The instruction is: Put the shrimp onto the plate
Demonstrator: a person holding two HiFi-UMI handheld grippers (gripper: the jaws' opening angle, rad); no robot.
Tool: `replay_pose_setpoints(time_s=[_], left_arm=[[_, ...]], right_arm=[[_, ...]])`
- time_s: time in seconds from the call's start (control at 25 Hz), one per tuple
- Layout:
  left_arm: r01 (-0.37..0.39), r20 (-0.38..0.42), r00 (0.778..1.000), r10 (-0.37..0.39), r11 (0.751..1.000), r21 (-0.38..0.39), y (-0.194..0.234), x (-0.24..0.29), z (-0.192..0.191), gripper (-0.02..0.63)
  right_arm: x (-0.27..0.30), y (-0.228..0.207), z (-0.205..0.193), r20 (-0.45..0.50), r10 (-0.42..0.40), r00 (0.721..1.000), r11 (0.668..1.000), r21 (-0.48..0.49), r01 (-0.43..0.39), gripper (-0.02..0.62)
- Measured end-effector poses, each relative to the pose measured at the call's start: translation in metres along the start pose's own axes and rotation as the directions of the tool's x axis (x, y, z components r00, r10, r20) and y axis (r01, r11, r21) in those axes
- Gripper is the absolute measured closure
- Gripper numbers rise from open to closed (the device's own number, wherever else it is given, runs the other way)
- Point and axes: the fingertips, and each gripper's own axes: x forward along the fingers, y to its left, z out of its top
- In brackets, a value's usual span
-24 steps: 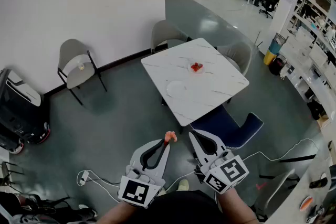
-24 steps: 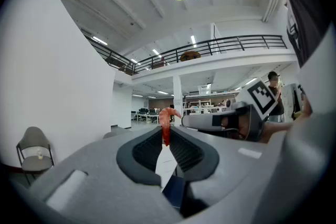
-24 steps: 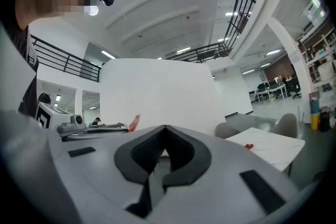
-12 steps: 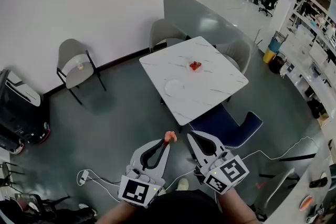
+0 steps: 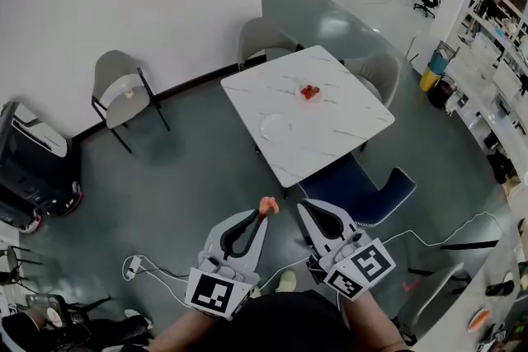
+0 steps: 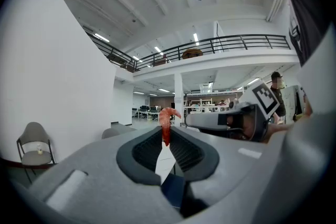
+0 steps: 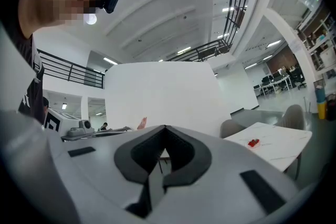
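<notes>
My left gripper (image 5: 264,212) is shut on an orange-pink shrimp (image 5: 267,205) that sticks up from its tips; it is held in the air over the grey floor, well short of the table. In the left gripper view the shrimp (image 6: 166,122) stands upright between the closed jaws of that gripper (image 6: 165,136). Beside it, my right gripper (image 5: 302,208) is shut and holds nothing, as the right gripper view (image 7: 165,128) also shows. On the white marble table (image 5: 330,140) lie an empty white plate (image 5: 275,126) and a small dish of red shrimp (image 5: 309,92).
A blue chair (image 5: 367,194) stands at the table's near side, with grey chairs (image 5: 264,39) behind it. Another grey chair (image 5: 121,91) is by the white wall. A cable (image 5: 136,266) lies on the floor at the left, near a black cart (image 5: 29,169).
The view has shifted slightly, so the table sits a little lower and further right. Both grippers hold their pose, and the shrimp stays in the left one.
</notes>
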Motion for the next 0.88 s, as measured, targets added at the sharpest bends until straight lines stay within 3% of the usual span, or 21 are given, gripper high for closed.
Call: replay_pose_setpoints(time_s=[0.88], left_arm=[[-0.035, -0.02, 0.999, 0.035, 0.999, 0.006, -0.02, 0.05, -0.01, 0.557]], right_arm=[[-0.019, -0.057, 0.002, 0.016, 0.004, 1.0, 1.0, 0.023, -0.004, 0.594]])
